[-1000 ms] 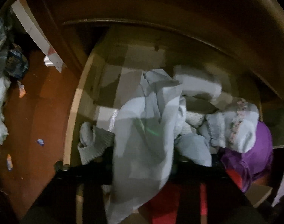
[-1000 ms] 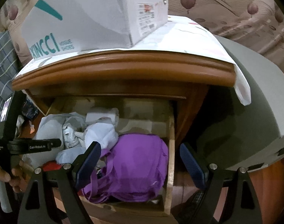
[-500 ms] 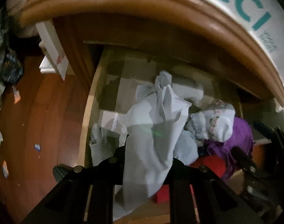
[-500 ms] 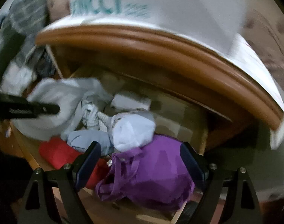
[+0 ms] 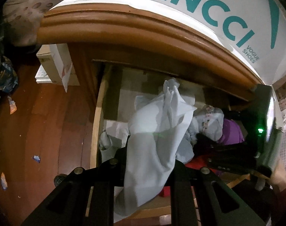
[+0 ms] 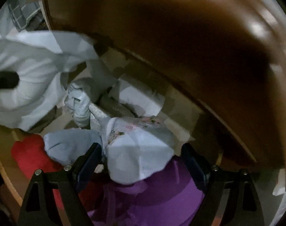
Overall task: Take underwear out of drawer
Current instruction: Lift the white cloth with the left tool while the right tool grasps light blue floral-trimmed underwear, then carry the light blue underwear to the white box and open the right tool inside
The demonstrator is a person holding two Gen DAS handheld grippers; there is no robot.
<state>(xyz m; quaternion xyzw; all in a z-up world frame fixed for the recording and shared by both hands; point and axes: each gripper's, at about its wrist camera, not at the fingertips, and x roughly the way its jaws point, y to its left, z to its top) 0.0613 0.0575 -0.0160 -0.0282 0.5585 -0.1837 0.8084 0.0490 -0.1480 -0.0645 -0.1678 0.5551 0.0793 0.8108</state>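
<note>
Just ahead of the left gripper (image 5: 148,162), a pale grey-white piece of underwear (image 5: 158,131) hangs pinched between its jaws, which are closed tight on the cloth; the fabric rises forward from them in a crumpled peak and drapes back down over the gripper's frame, its upper folds lifted clear of the open drawer (image 5: 96,116). Beyond and below the jaws lie the remaining clothes in the drawer: a small grey rolled item (image 5: 105,141) to the left against the drawer's side wall, a white bundle with a flowered band (image 5: 210,120) to the right, then a purple garment (image 5: 231,131) and something red (image 5: 197,160) nearer the drawer's front. Above the drawer runs the wooden table edge (image 5: 143,24), carrying a white shoe box (image 5: 218,9) with teal letters. The right gripper (image 6: 141,162) points down into the drawer with its jaws spread wide and nothing gripped; the flowered bundle (image 6: 139,146) sits between them, with the purple garment (image 6: 152,197) close beneath, a light blue item (image 6: 71,145) and the red thing (image 6: 30,154) to the left of the left jaw. Further left in that view the lifted underwear (image 6: 30,75) is seen with the dark tip of the other gripper against it.
</note>
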